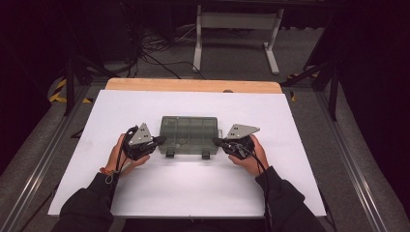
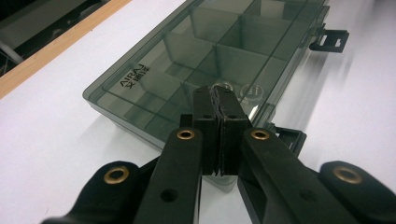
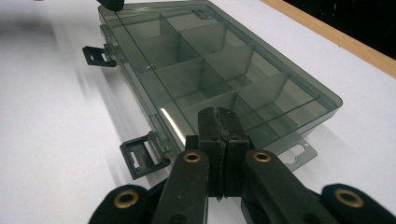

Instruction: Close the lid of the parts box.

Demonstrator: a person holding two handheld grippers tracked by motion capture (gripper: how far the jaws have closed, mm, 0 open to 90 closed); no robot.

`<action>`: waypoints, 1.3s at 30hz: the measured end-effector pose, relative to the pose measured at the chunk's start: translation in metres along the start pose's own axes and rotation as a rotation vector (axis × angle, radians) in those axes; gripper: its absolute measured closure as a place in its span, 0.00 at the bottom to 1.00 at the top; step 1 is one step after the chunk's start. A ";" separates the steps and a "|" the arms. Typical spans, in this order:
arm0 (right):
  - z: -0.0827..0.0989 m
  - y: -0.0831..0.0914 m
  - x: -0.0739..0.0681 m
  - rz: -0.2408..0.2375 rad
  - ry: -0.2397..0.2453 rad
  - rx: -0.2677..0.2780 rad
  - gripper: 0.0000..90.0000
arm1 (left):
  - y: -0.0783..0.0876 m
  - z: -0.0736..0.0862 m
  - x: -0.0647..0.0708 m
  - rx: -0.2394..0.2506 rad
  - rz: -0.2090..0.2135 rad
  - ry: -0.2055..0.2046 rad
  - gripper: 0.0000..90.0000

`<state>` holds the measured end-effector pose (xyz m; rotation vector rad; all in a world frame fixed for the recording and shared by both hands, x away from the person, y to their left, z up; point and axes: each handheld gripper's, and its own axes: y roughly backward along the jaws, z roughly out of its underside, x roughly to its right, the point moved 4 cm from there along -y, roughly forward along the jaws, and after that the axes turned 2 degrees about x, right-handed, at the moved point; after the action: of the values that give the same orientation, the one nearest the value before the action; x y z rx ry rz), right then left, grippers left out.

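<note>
Smoked-grey translucent plastic: the organiser box (image 1: 189,134) lies flat mid-counter on the white sheet (image 1: 145,193), lid down, long side towards us.

We hold the left gripper (image 1: 159,140) at the box's left end and the right gripper (image 1: 216,141) at its right end, both aimed inward and roughly level, mirror-image. Forearms in dark sleeves come in from the bottom edge; each hand wraps its gripper body from the outside, the left hand (image 1: 116,157) low and left, the right hand (image 1: 251,157) low and right. Grey three-cornered plates sit on top of both.

Fingers: both pairs are closed pad to pad with nothing between them. In the left gripper view the fingers (image 2: 205,135) sit over the near corner of the box; we can't tell whether they touch the lid. Same in the right gripper view, where the fingers (image 3: 210,140) are above the near edge.

Box details: rectangular, thin-walled, glossy lid, with inner dividers forming a grid of compartments. White lettering is printed on the lid near one corner. Two black clip latches (image 1: 169,153) on the side facing us hang flipped open. A flat hang tab with a slot sticks out at the right end.

Wooden strip (image 1: 193,85) runs along the counter's far edge.
</note>
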<state>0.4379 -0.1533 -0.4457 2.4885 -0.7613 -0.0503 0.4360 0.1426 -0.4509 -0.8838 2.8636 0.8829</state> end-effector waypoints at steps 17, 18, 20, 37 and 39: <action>0.005 0.000 -0.004 0.000 0.006 -0.019 1.00 | -0.002 0.007 0.002 -0.022 0.008 0.009 0.99; 0.005 0.000 -0.004 0.000 0.006 -0.019 1.00 | -0.002 0.008 0.001 -0.024 0.010 0.007 0.99; 0.005 0.000 -0.004 0.001 0.007 -0.016 1.00 | -0.001 0.008 0.001 -0.024 0.011 0.008 0.99; 0.003 0.005 -0.003 0.028 0.015 0.004 0.95 | 0.000 0.006 0.002 0.005 -0.014 0.007 0.96; 0.002 0.006 -0.003 0.030 0.014 0.009 0.94 | 0.001 0.006 0.002 0.012 -0.017 0.012 0.95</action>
<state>0.4325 -0.1571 -0.4449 2.4831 -0.7944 -0.0185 0.4329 0.1452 -0.4554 -0.9132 2.8639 0.8607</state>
